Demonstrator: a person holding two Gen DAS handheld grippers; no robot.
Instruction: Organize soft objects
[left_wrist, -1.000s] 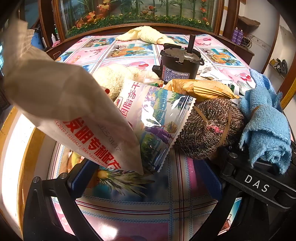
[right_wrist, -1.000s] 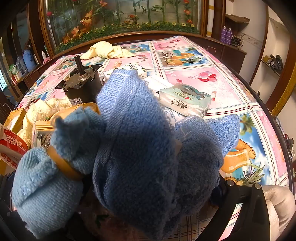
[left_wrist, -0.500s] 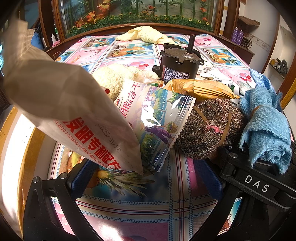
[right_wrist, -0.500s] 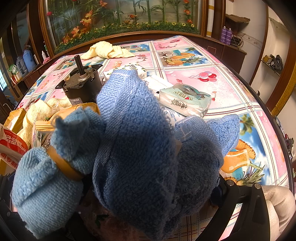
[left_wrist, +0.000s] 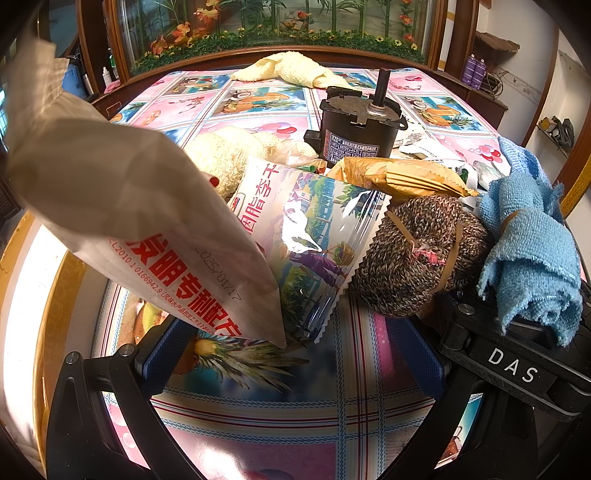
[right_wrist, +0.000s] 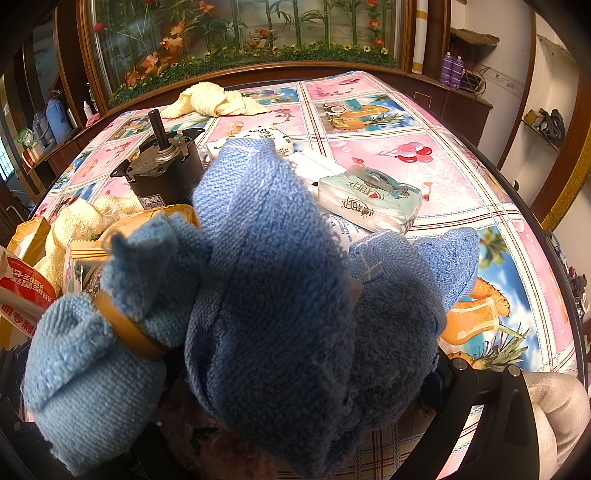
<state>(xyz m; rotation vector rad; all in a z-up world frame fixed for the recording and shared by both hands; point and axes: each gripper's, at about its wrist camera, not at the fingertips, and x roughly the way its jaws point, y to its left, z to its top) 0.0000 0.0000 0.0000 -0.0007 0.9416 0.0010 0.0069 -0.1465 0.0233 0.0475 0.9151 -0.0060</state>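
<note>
In the left wrist view, my left gripper (left_wrist: 291, 354) is open over the tablecloth, its blue pads (left_wrist: 166, 350) wide apart. A white bag with red print (left_wrist: 129, 206) hangs over the left finger. Beyond lie a shiny picture pouch (left_wrist: 306, 229), a brown knitted bundle with rubber bands (left_wrist: 417, 258) and a light blue towel bundle (left_wrist: 528, 243) over the right gripper. In the right wrist view, blue knitted cloth (right_wrist: 273, 288) and a banded blue towel (right_wrist: 92, 354) fill the space between my right gripper's fingers (right_wrist: 480, 398); the tips are hidden.
A black motor (left_wrist: 358, 125) stands mid-table, with a yellow packet (left_wrist: 399, 177) and a cream plush (left_wrist: 229, 155) beside it. A yellow towel (right_wrist: 214, 101) lies at the far edge. A tissue pack (right_wrist: 369, 199) lies right of the motor. A planter runs behind the table (right_wrist: 443, 166).
</note>
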